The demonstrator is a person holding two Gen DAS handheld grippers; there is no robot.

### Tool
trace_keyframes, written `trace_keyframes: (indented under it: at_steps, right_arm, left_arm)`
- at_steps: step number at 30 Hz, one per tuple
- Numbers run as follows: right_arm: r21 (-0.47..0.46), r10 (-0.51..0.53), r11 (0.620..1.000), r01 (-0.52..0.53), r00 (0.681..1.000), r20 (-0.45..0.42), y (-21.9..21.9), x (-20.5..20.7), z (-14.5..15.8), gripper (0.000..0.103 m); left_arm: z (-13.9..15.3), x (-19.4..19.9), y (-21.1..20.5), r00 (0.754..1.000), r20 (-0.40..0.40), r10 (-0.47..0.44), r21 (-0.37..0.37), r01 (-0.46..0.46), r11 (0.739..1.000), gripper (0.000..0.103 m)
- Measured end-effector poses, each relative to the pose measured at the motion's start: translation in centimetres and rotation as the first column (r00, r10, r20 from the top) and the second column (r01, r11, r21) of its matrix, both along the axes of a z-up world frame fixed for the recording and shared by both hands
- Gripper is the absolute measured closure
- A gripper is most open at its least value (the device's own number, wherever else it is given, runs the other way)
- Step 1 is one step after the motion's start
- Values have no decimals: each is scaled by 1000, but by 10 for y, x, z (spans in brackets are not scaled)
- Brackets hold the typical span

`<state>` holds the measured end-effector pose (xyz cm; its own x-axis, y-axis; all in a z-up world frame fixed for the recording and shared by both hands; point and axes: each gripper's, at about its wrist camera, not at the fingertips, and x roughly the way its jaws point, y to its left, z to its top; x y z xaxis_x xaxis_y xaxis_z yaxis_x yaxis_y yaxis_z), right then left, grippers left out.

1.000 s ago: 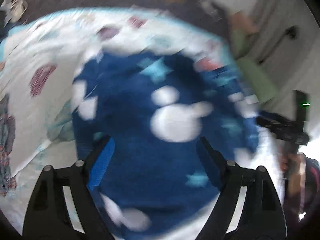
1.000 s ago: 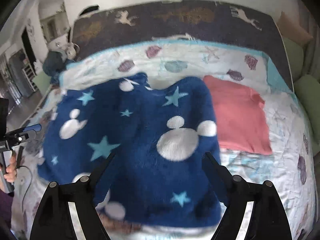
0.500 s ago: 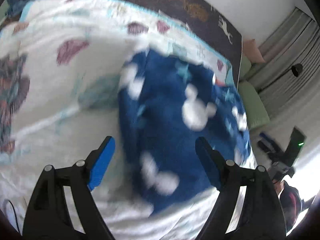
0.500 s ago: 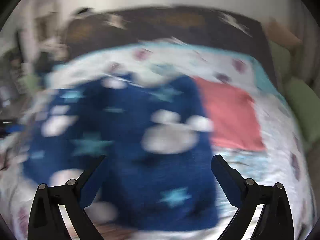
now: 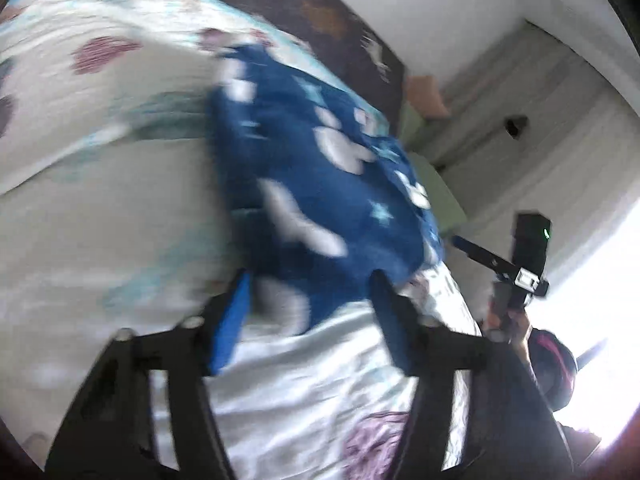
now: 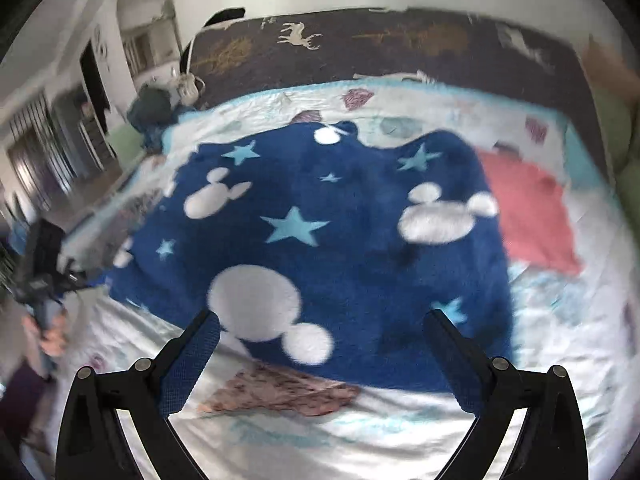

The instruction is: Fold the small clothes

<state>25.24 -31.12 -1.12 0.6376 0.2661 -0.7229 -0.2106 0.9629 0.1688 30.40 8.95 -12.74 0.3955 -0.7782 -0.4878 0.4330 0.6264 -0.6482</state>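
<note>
the blue fleece garment [image 6: 340, 248], printed with white mouse heads and pale stars, lies spread flat on the bed sheet [image 6: 360, 432], covering most of the middle of the bed. nearest to the right-wrist camera, the right gripper [image 6: 320, 352] hangs above the garment's near hem with its tongs spread wide and nothing between them. at the garment's near left corner the left gripper [image 5: 308, 304] is lower down, its tongs half open and closing, with the corner of the fleece lying in the gap; the blur hides whether the pads are pressing on it yet.

the fabric looks thick, plush and limp, so it should be light, drape freely and sag when lifted by one point. the pile ought to give a good, non-slip hold, but a thick hem will fill the tongs, and a shallow bite may take only the top layer. the best holds seem to be the two near corners of the hem, one per gripper, so the edge lifts evenly.

further right, a coral folded cloth [image 6: 528, 216] lies touching the garment's right edge. at the far end a dark headboard [image 6: 400, 44] runs across the bed.
</note>
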Motion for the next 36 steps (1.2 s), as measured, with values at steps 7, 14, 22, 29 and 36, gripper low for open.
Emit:
trace_keyframes:
  at_steps: [7, 14, 22, 29, 36]
  right_arm:
    - [-46, 186, 982, -185, 983, 11, 92, 7, -8, 1]
    - [-460, 243, 860, -223, 970, -16, 171, 27, -52, 1]
    - [-338, 180, 918, -208, 977, -112, 111, 27, -36, 1]
    - [-218, 200, 956, -196, 980, -5, 153, 53, -16, 0]
    - [-375, 217, 896, -239, 971, -101, 136, 30, -50, 0]
  left_arm:
    - [-11, 14, -19, 999, -1, 38, 159, -37, 987, 86]
    - [-6, 3, -15, 1000, 21, -16, 226, 11, 974, 84]
    - [-6, -2, -11, 999, 14, -30, 270, 25, 962, 80]
    - [-12, 0, -7, 1000, -11, -16, 245, 18, 969, 73]
    - [52, -31, -17, 996, 70, 61, 341, -81, 936, 64]
